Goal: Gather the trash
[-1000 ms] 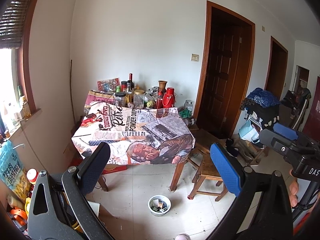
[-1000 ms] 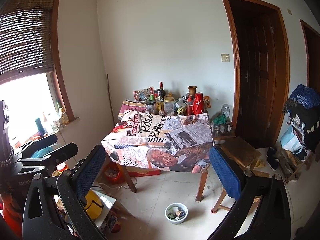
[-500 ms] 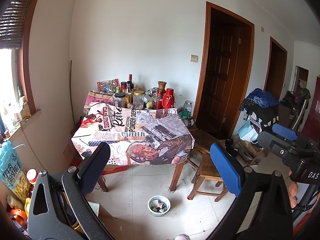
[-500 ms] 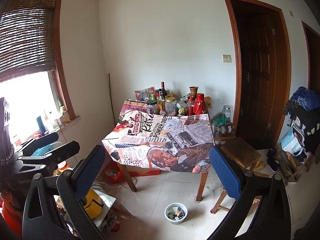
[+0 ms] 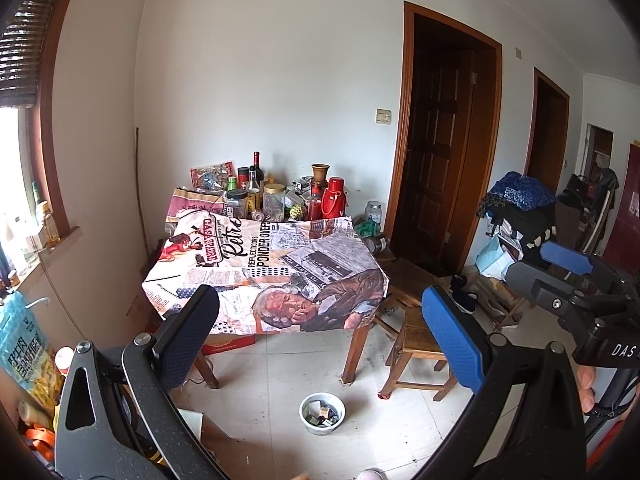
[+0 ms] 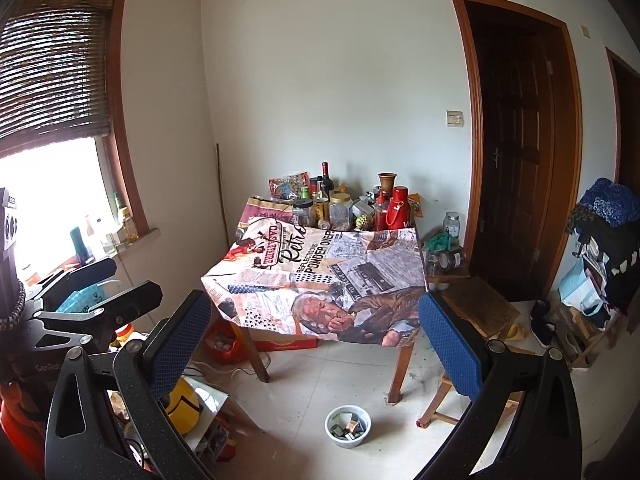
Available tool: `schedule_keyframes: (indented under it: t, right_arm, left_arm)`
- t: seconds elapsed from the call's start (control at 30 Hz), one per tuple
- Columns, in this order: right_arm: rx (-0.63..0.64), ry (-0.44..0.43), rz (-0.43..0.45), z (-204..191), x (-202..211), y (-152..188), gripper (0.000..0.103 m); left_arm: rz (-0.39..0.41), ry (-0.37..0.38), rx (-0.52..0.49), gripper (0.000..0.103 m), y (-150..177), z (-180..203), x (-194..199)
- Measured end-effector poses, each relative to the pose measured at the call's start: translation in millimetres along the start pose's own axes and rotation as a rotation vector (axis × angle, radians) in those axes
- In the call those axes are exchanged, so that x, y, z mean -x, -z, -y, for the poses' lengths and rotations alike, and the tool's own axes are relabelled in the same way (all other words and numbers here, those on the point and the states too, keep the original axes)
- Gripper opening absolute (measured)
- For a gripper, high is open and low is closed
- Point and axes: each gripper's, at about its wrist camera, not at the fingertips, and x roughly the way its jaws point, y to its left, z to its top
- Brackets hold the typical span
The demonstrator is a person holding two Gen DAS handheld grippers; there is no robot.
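Observation:
A small white bowl holding several small scraps sits on the tiled floor in front of the table; it also shows in the right wrist view. My left gripper is open and empty, held high above the floor and well back from the bowl. My right gripper is open and empty too, at about the same distance. The right gripper's body shows at the right edge of the left wrist view. The left gripper's body shows at the left of the right wrist view.
A table with a newspaper-print cloth carries bottles and jars along its back edge. A wooden stool stands at its right. Cluttered bags and boxes lie at the left. A dark door is behind.
Both views have shifted very slightly; the grippers stay open and nothing has been picked up.

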Motion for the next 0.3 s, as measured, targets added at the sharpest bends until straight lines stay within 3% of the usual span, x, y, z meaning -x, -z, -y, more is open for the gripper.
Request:
schedule_keyframes:
  t: [0.3]
  right_arm:
    - [-0.009,0.009,-0.013,4,-15,-1,0.103]
  left_arm:
    - [-0.01,0.007,0.004,0.102,-1,-5,-13]
